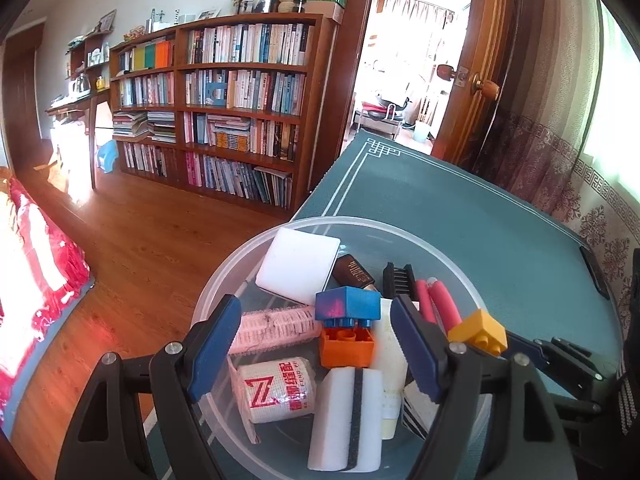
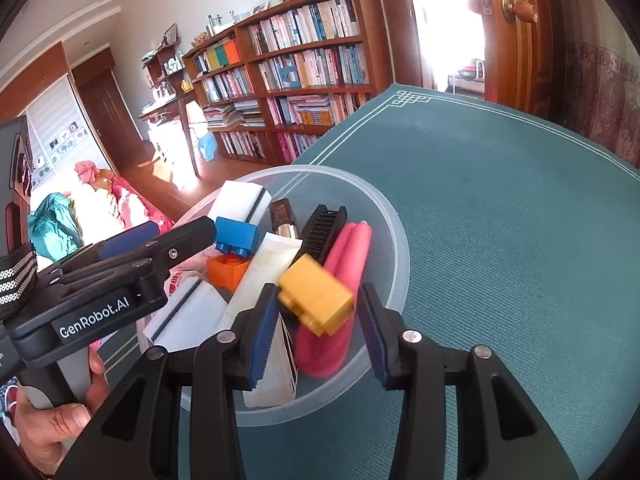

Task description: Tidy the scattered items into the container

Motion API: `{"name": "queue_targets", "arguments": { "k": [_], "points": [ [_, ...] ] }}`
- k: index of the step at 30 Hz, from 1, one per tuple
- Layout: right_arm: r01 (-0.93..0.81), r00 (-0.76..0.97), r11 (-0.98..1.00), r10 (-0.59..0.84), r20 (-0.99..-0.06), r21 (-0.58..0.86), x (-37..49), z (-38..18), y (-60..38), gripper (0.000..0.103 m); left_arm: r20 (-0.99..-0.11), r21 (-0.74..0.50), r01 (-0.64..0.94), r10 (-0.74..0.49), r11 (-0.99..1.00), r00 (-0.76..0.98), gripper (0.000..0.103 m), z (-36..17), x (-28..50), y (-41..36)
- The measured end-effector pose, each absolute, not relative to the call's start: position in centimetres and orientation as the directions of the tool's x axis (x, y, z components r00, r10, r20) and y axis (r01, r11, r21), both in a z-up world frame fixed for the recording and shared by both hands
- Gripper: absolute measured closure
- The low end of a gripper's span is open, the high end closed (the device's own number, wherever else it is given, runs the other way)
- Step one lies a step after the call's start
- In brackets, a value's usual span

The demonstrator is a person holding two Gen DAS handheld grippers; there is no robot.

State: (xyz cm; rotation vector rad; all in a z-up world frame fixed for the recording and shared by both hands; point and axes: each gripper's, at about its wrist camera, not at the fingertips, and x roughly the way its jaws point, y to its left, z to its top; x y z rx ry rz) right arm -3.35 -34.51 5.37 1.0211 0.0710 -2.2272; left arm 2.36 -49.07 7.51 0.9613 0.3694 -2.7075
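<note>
Right gripper (image 2: 316,316) jaws wide, blurred yellow block (image 2: 316,300) between, contact unclear, above clear bowl (image 2: 394,240) on counter (image 2: 500,220). Left gripper (image 1: 316,344) wide, empty, over bowl.

"GenRobot.AI" stands in white letters on the black body of the left tool (image 2: 158,236), seen from the right wrist. A white roll (image 1: 276,390) in the container (image 1: 224,276) carries a large red "Z" with red Chinese characters beside it, too warped to read surely. Book spines on the bookshelf (image 1: 240,80) are too small to read.
</note>
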Motion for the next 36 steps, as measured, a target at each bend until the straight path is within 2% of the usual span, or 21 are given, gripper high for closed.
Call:
{"name": "queue_targets", "arguments": {
  "k": [11, 13, 17, 20, 21, 24, 28, 32, 36],
  "points": [
    [0.627, -0.500, -0.761, -0.556, -0.664, 0.165, -1.4, 6.4, -32.8, 0.048, -0.648, -0.119, 0.346, -0.191, -0.931, -0.737, 0.022, 7.3, 3.4, -49.0],
    [0.625, -0.514, -0.767, -0.546, -0.661, 0.148, -1.2, 6.6, -32.2, 0.038, -0.639, -0.109, 0.356, -0.209, -0.928, -0.740, 0.020, 7.5, 3.8, -49.0],
    [0.606, -0.528, -0.784, -0.525, -0.667, 0.137, -0.9, 6.6, -31.2, 0.030, -0.596, -0.083, 0.392, -0.269, -0.916, -0.756, 0.020, 8.5, 4.9, -48.9],
    [0.593, -0.527, -0.790, -0.529, -0.665, 0.158, -0.9, 6.6, -30.3, 0.028, -0.553, -0.050, 0.411, -0.317, -0.910, -0.771, 0.002, 9.6, 5.6, -48.2],
    [0.586, -0.533, -0.794, -0.527, -0.661, 0.161, -0.8, 6.7, -30.0, 0.028, -0.529, -0.036, 0.419, -0.338, -0.907, -0.778, 0.000, 10.1, 6.0, -47.9],
    [0.562, -0.581, -0.815, -0.509, -0.635, 0.141, -0.3, 6.9, -29.0, 0.026, -0.469, 0.002, 0.431, -0.382, -0.902, -0.797, 0.000, 11.4, 7.0, -46.9],
    [0.550, -0.656, -0.830, -0.496, -0.568, 0.089, 0.9, 8.0, -27.9, 0.013, -0.443, 0.047, 0.437, -0.410, -0.898, -0.797, 0.000, 12.4, 7.3, -45.6],
    [0.541, -0.722, -0.841, -0.471, -0.506, 0.012, 2.5, 9.6, -27.3, 0.013, -0.446, 0.095, 0.460, -0.451, -0.883, -0.773, 0.000, 12.6, 7.4, -44.4],
    [0.532, -0.743, -0.845, -0.494, -0.452, 0.051, 3.3, 11.2, -25.8, 0.013, -0.431, 0.134, 0.487, -0.493, -0.863, -0.756, 0.000, 13.1, 7.8, -43.3]
  ]
}}
